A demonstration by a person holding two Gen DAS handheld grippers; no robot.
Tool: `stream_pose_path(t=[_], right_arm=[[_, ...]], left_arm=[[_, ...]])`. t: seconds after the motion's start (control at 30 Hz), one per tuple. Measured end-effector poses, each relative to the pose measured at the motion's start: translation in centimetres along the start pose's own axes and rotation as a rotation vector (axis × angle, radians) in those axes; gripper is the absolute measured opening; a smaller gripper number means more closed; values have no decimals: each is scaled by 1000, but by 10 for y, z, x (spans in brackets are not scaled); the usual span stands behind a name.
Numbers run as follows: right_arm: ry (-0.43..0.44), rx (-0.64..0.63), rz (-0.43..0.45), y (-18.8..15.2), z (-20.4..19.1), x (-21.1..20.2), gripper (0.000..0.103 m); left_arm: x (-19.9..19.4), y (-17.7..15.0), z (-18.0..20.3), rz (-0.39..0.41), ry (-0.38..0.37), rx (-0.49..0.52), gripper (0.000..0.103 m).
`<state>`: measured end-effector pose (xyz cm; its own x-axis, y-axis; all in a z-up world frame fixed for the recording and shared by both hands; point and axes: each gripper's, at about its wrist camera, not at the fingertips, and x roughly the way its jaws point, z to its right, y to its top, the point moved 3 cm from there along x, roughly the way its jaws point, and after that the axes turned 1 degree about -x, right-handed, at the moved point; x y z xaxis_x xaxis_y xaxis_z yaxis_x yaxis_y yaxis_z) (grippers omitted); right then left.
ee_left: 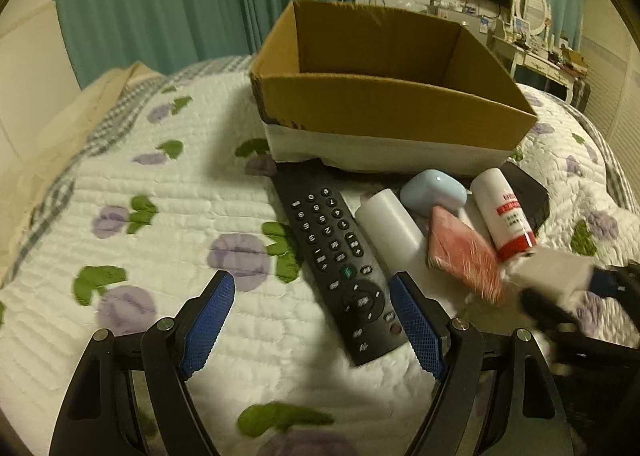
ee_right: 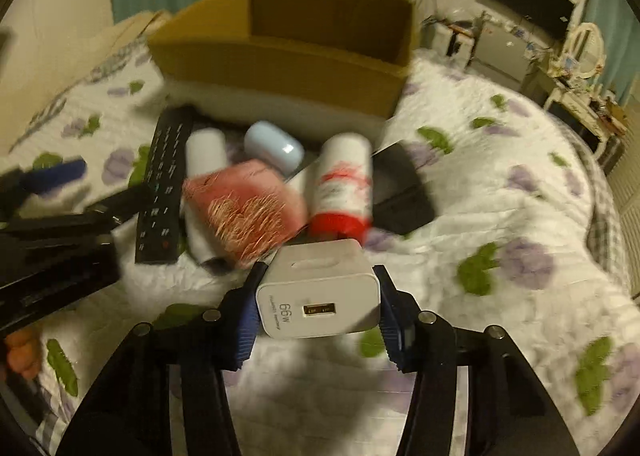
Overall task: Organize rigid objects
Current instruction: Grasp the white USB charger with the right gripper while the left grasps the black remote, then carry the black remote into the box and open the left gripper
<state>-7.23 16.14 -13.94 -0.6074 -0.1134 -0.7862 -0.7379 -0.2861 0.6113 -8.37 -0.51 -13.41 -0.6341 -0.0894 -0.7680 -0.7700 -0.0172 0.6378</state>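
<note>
The right gripper (ee_right: 318, 296) has its blue pads (ee_right: 390, 322) closed on the two flat sides of a white charger (ee_right: 318, 292), port face toward the camera, carried above the quilt (ee_right: 500, 216). Judged from its look, the charger is a small, stiff, fairly light block with smooth plastic faces; the flat side walls are the correct place to grip, and the ribbed pads should counter any slip.

The left gripper (ee_left: 312, 312) stands wide apart and holds nothing; its right finger sits beside the near end of a black remote (ee_left: 340, 268).

Beyond the fingers, the remaining items lie close together on the quilt: a white cylinder (ee_left: 388, 228), a pink block (ee_left: 460, 252) (blurred, nature uncertain), a pale blue case (ee_left: 434, 192), a white bottle with a red band (ee_left: 504, 212) and a flat black item (ee_left: 532, 196) partly beneath them.

Behind the cluster stands an open cardboard box (ee_left: 380, 108). Its floor is not visible in either view.
</note>
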Motion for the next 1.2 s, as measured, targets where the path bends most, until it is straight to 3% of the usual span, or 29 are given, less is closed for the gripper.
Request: stream_pose_path(t=[0.27,0.4,0.43,0.47,0.63,0.9,1.03,1.2], right_arm=[[15,50,34,11,14,-11,51],[19,38,21,9,10,-5,51],[13,32,21,10,9,-5,51],[17,33,20,10,10,-6,51],[18,32,44,12,10,-16,51],[-6,10,126,31,8,-53,51],[1,-2,182,53,6,-77,51],[27,-10,236,84,8,-96,51]], left_arm=[[46,7,9,-89,30,-7,80],[59,11,2,-117,-6,-42,77],[58,11,3,-112,-16,-34,69],[56,10,6,-108,-32,-16,51],[42,2,7,-100,-69,10,42],[-11,6,-4,-20,-120,-27,37],[-40,32,-12,59,-132,-15,21],[-69,66,-15,139,-166,14,21]])
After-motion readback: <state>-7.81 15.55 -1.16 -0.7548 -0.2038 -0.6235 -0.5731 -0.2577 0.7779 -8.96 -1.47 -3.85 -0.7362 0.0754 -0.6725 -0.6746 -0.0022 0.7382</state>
